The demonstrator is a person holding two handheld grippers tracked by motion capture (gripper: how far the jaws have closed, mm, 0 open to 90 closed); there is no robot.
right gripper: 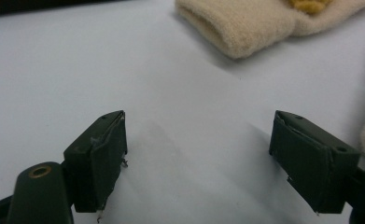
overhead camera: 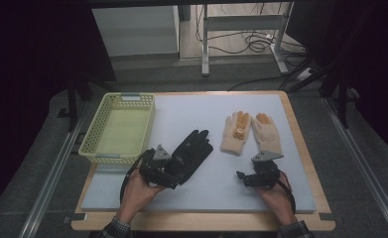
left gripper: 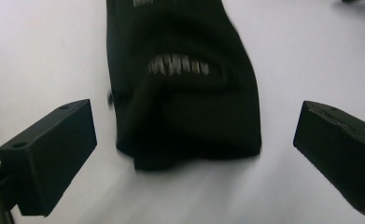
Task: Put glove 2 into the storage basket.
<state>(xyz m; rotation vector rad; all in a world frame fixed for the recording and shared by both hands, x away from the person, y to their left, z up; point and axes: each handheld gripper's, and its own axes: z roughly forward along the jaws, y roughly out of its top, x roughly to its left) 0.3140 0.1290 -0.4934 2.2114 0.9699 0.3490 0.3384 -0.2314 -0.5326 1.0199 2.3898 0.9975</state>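
open mat (overhead camera: 201, 191) between hands, yellow basket (overhead camera: 118, 129) blocking left edge

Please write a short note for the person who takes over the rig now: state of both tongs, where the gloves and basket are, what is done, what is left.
Left tongs: open, at the cuff of the black fabric glove, which lies flat on the grey mat; nothing held.
Right tongs: open, holding nothing, near the two cream knitted gloves with orange fingertips.
Pale yellow plastic mesh basket: at the mat's left edge, no glove in it.
Done: no glove put away.
Left: probably all three gloves into the basket.
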